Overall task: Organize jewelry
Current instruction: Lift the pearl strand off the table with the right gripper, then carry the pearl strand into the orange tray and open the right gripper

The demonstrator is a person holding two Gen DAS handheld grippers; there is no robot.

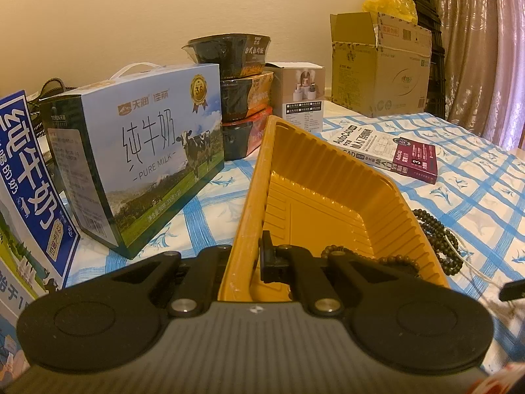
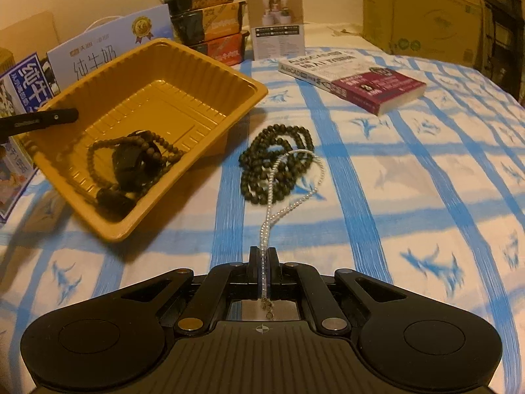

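Right gripper (image 2: pixel 262 259) pinches the white pearl string (image 2: pixel 279 193) beside the yellow tray (image 2: pixel 210 62), while only the left view shows the left gripper (image 1: pixel 244 259) squeezing its rim.

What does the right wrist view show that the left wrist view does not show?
Only the right wrist view shows the right gripper shut on the pearl necklace and the dark items inside the tray. Only the left wrist view shows the left gripper clamping the tray wall. Both show the yellow tray, the dark bead necklace on the cloth beside it, and the books.
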